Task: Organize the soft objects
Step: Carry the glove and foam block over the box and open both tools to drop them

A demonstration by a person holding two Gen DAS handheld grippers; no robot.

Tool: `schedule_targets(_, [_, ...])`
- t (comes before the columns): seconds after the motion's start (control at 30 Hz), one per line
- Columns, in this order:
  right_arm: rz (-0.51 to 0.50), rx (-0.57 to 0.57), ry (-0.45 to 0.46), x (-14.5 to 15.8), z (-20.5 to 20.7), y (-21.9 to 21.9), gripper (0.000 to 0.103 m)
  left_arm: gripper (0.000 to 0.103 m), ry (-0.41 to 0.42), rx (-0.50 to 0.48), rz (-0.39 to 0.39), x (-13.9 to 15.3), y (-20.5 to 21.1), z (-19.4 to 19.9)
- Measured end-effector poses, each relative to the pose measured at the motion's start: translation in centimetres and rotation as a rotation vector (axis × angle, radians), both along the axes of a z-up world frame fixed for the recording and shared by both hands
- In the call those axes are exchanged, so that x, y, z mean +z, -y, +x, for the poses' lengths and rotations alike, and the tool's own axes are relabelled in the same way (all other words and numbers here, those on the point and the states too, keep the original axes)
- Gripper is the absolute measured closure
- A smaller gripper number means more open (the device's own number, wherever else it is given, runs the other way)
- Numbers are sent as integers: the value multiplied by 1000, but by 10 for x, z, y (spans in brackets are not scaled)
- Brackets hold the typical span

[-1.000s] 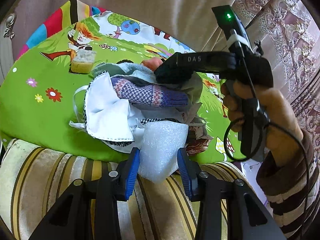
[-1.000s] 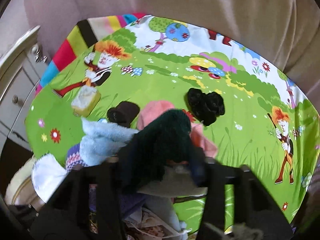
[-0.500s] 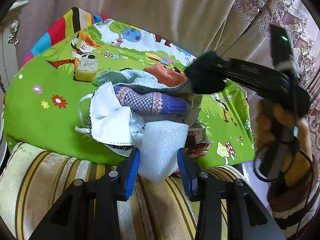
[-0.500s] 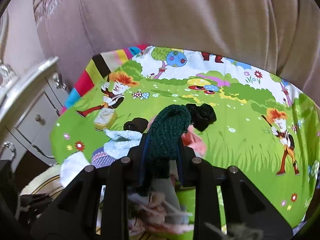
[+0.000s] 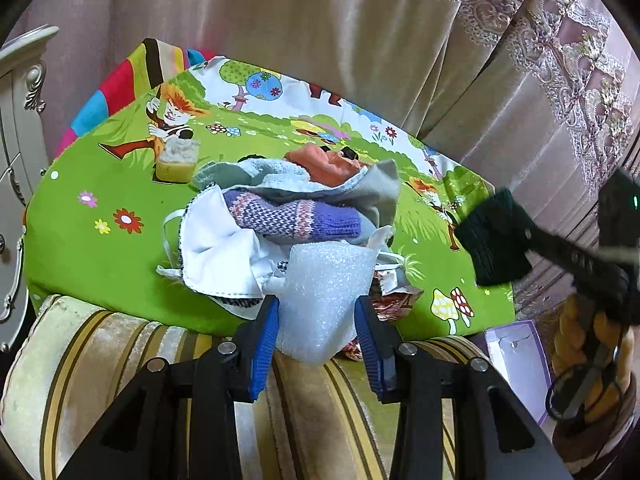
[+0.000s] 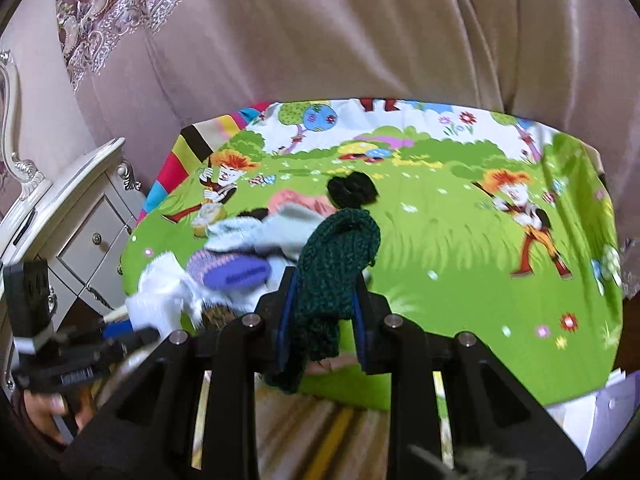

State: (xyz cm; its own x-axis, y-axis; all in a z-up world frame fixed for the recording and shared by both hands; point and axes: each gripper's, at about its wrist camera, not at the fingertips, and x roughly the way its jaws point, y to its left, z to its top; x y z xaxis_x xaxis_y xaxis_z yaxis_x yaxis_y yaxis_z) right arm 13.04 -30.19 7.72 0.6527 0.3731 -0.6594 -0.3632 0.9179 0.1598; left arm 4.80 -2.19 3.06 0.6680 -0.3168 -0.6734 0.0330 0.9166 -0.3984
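Sorting step in hand: right hand-held gripper [image 6: 320,312] pinching the dark green knit piece [image 6: 336,256], lifted clear of the heap of soft things [image 5: 288,216] and carried out to the right over the green cartoon sheet [image 6: 460,240]. Left hand-held gripper [image 5: 316,332] clamped on the white foam sheet [image 5: 324,296] at the heap's near edge, by the striped cushion [image 5: 120,360].

Next, by judgement: a bare green patch needed for the knit piece, perhaps near the black fuzzy item [image 6: 354,190], then a release.

Against a second ago: knit piece then low over the heap, now well aside; foam grip unchanged.
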Motion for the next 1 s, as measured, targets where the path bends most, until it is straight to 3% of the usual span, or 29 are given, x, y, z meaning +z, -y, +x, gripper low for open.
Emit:
schedule_targets(0.47, [23,-267,-75,-26,-72,140,74,63,17,-123,30,12,59,-2])
schedule_targets(0.77, [-15,-510,-155,-53,-95,226,74,63,29,-271,56,24,132,-4])
schedule_targets(1.0, [-61,-638,-189,-69,-105,271,72,63,31,-396,81,28,193,-6])
